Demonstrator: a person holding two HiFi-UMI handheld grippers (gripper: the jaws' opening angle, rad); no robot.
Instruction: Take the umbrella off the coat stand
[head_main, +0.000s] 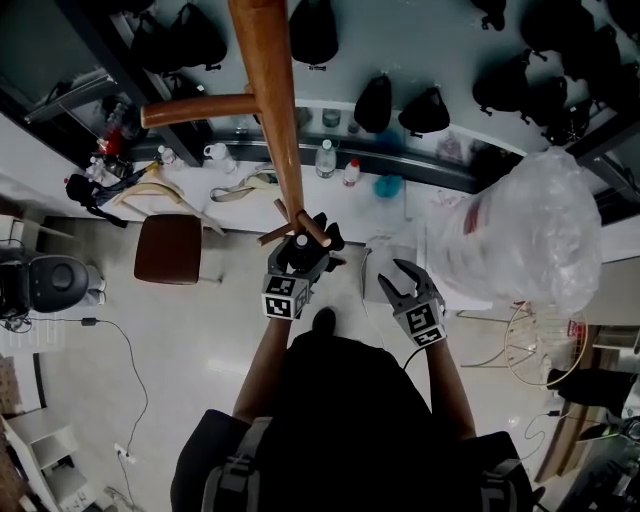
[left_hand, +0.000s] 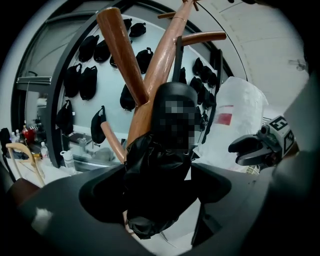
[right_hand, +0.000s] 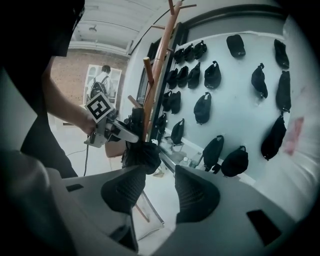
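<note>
A: How far along is it?
B: Barely begun. The umbrella (left_hand: 156, 192) hangs on the coat stand (head_main: 275, 110), tight against the pole by the lower pegs. The left gripper (head_main: 302, 248) has its tongs spread wide with the umbrella between them, not pinched.
A: And the right gripper (right_hand: 159, 191)?
B: Tongs partly apart, holding nothing, off to 1 side. What's left: close, then lift clear.
A: Which way does it lie?
B: Long axis near upright along the pole (handle end up, I'd judge) — folded cloth hanging down

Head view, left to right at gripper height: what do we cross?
dark rounded machine → brown stool → left gripper → right gripper → clear plastic bag
</note>
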